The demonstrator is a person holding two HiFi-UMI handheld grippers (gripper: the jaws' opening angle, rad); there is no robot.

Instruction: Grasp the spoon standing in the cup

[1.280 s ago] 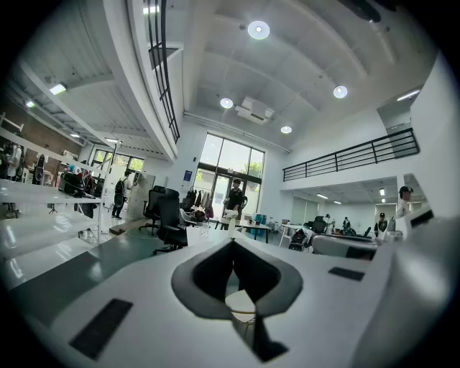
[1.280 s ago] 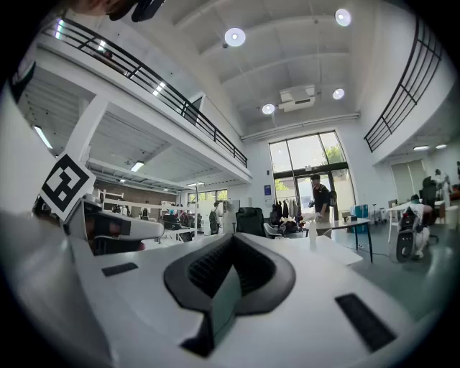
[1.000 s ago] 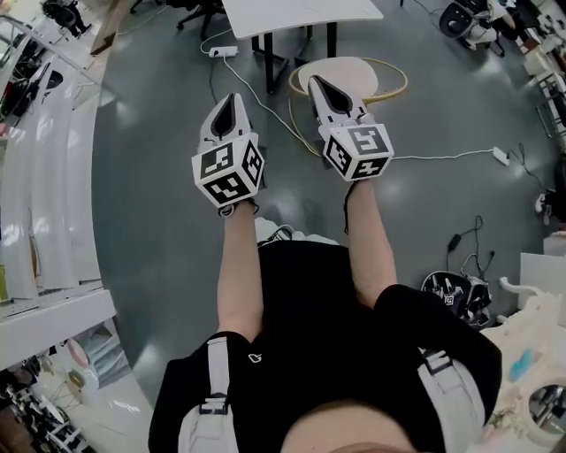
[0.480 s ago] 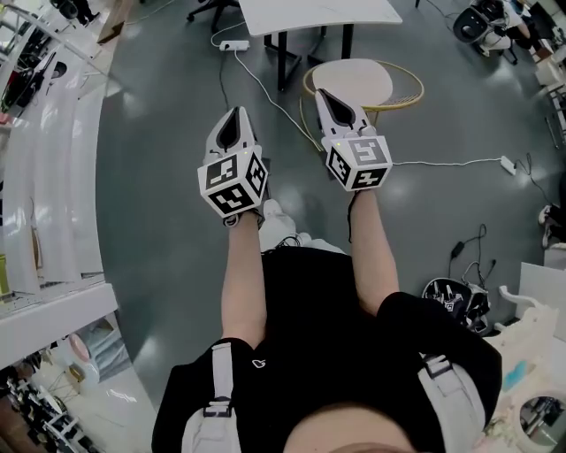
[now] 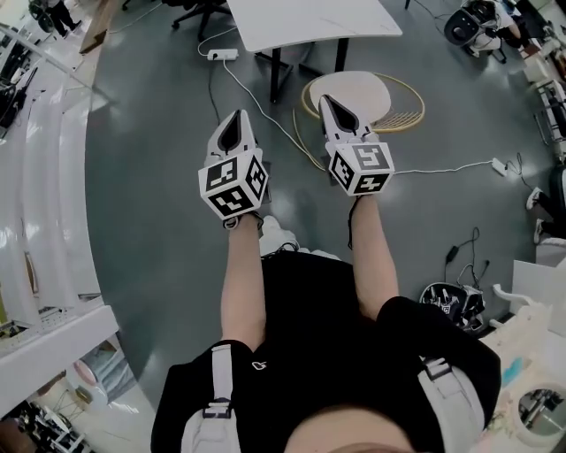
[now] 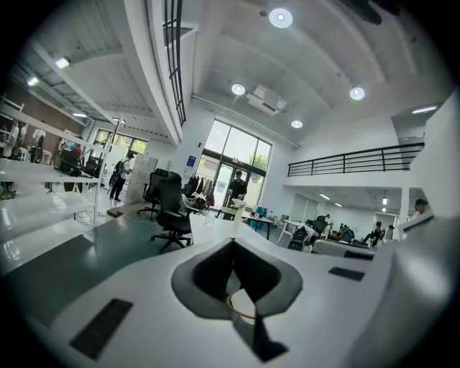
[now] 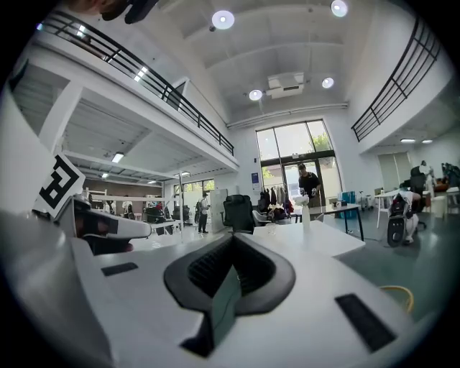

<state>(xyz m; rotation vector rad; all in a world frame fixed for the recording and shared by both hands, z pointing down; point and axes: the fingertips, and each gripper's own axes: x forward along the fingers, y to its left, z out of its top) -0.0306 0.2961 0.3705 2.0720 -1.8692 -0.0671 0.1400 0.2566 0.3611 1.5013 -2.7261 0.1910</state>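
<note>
White left gripper (image 5: 233, 124) and right gripper (image 5: 329, 108) hang empty, jaws pressed together, above grey floor (image 5: 150, 177); cup unseen, so the approach likely comes next.

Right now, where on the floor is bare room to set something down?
Free: grey floor between left tool and white shelving. Crowded: ahead of right tool, with round stool, yellow hoop, cables and white table.

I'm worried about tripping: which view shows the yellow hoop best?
The head view: nearly the whole yellow hoop shows from above, ringing a round white disc. The left gripper view catches only a short arc of it, low in the middle. The right gripper view shows only an arc at lower right.
</note>
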